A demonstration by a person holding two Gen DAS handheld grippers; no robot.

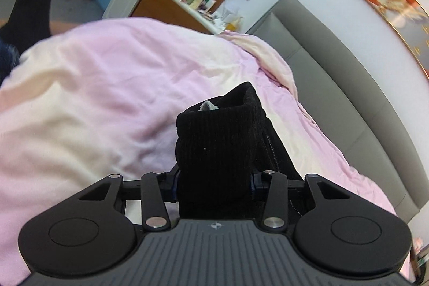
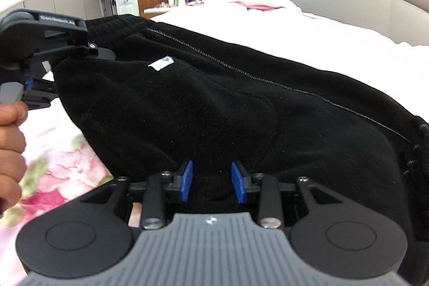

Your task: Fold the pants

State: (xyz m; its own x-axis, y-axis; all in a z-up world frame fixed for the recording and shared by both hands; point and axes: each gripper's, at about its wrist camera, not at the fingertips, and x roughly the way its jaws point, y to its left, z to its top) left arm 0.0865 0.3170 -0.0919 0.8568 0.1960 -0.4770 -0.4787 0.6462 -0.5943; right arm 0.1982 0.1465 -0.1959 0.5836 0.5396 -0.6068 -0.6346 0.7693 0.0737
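left gripper [image 1: 213, 178] clamped on pants [image 1: 218, 141] waistband | right gripper [image 2: 211, 182] pinching pants hem | open bed [image 1: 93, 87] leftward | headboard [image 1: 348, 87] right

Bright, even indoor light w/ soft shadows; far room motion-blurred, fisheye bends edges, black pants [image 2: 214, 103] lose detail.

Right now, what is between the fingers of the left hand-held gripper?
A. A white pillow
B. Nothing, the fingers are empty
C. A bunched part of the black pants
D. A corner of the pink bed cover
C: in the left wrist view, the left hand-held gripper is closed on a bunched fold of the black pants, which stands up between its fingers above the pink bed cover.
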